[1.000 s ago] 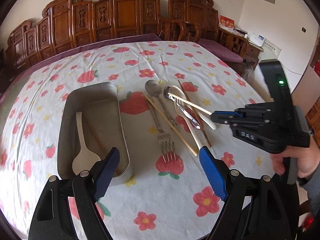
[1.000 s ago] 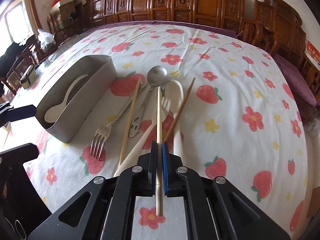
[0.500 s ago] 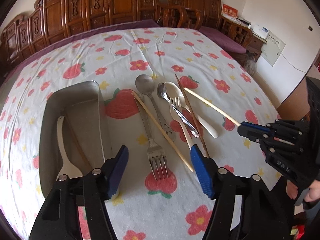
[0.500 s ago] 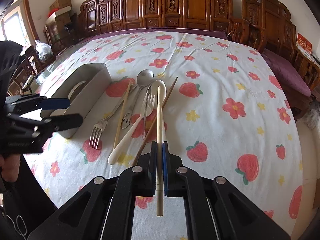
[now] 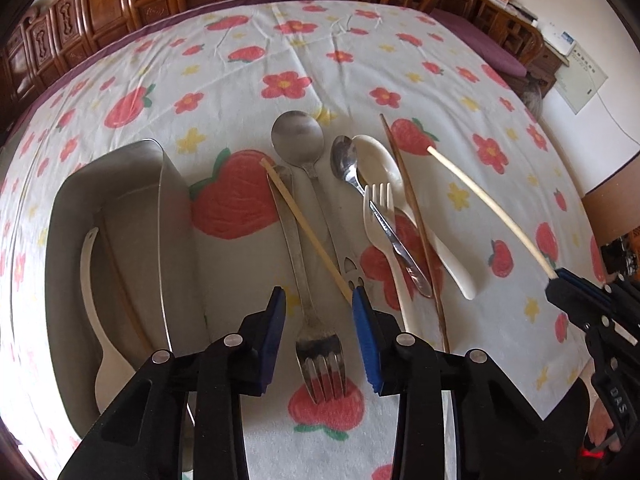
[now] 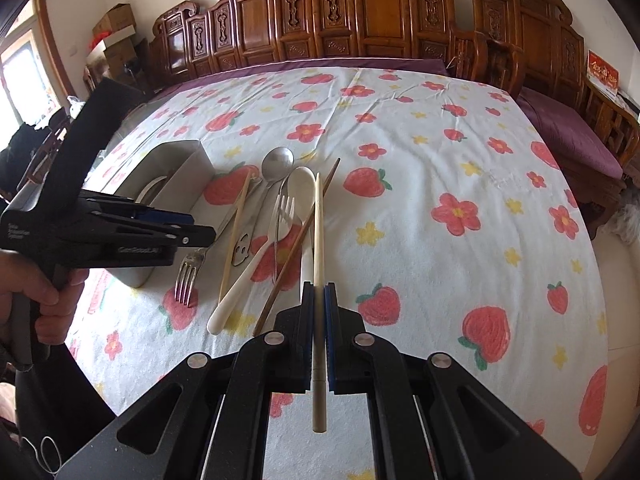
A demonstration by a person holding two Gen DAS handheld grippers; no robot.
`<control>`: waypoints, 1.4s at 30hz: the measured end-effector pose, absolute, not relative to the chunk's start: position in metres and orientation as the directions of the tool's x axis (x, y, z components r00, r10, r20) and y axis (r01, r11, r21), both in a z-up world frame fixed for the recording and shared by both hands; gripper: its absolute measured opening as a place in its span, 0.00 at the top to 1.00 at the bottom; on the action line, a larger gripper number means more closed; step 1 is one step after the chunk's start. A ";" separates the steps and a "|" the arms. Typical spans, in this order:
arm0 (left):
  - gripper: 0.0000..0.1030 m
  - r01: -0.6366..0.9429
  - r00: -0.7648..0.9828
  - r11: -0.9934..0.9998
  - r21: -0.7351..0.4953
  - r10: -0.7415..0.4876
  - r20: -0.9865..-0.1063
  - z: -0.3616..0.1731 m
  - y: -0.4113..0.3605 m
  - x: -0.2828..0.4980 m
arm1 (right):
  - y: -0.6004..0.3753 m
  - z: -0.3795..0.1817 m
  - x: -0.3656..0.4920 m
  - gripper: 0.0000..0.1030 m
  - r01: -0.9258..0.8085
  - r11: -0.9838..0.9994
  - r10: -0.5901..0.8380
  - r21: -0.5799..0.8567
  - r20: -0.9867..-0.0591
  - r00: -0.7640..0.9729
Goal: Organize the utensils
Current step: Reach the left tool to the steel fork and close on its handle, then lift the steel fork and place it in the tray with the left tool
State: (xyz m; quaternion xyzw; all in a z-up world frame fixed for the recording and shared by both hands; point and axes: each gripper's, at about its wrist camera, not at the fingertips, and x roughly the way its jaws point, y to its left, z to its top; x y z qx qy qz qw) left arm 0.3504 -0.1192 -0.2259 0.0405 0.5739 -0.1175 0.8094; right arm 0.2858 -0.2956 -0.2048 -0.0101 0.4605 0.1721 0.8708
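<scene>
My right gripper [image 6: 318,296] is shut on a pale chopstick [image 6: 318,232], held above the table right of the utensil pile; the chopstick [image 5: 492,208] also shows in the left wrist view. My left gripper [image 5: 318,304] is open, low over the metal fork [image 5: 316,344], its fingers either side of the fork's handle. A light wooden chopstick [image 5: 304,228] lies across the fork. A grey metal tin [image 5: 172,216] at the left holds a white spoon [image 5: 100,320] and a brown chopstick.
Also on the flowered cloth lie a big metal spoon [image 5: 298,136], a small metal spoon [image 5: 344,160], a white ceramic spoon [image 5: 380,164], a white plastic fork [image 5: 380,208] and a dark chopstick [image 5: 416,216]. Carved wooden chairs [image 6: 360,20] stand behind the table.
My left gripper has moved forward and down over the metal fork and its jaws have narrowed. My right gripper has drawn back and to the right with the pale chopstick.
</scene>
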 end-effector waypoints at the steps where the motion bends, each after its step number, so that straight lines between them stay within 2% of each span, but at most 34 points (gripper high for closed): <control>1: 0.72 0.233 0.304 0.970 -0.063 -0.135 -0.943 -0.229 -0.121 0.352 | -0.296 -0.205 0.286 0.94 -0.308 0.941 0.291 0.143 -0.805 0.516; 8: 0.80 0.214 0.275 0.977 0.007 -0.054 -0.960 -0.245 -0.127 0.361 | -0.299 -0.203 0.286 0.94 -0.298 0.942 0.297 0.156 -0.801 0.520; 20: 0.80 0.202 0.267 0.978 0.053 -0.003 -0.964 -0.257 -0.129 0.365 | -0.297 -0.202 0.286 0.94 -0.303 0.940 0.303 0.159 -0.799 0.519; 22: 0.92 0.204 0.269 0.978 0.046 -0.011 -0.963 -0.257 -0.129 0.365 | -0.297 -0.202 0.286 0.94 -0.304 0.940 0.301 0.156 -0.801 0.518; 26: 0.94 0.188 0.277 0.980 0.057 0.002 -0.961 -0.257 -0.127 0.365 | -0.295 -0.201 0.285 0.94 -0.308 0.939 0.300 0.154 -0.803 0.516; 42: 0.94 0.187 0.418 0.979 0.087 0.001 -0.908 -0.207 -0.119 0.356 | -0.292 -0.203 0.283 0.94 -0.315 0.938 0.298 0.146 -0.803 0.516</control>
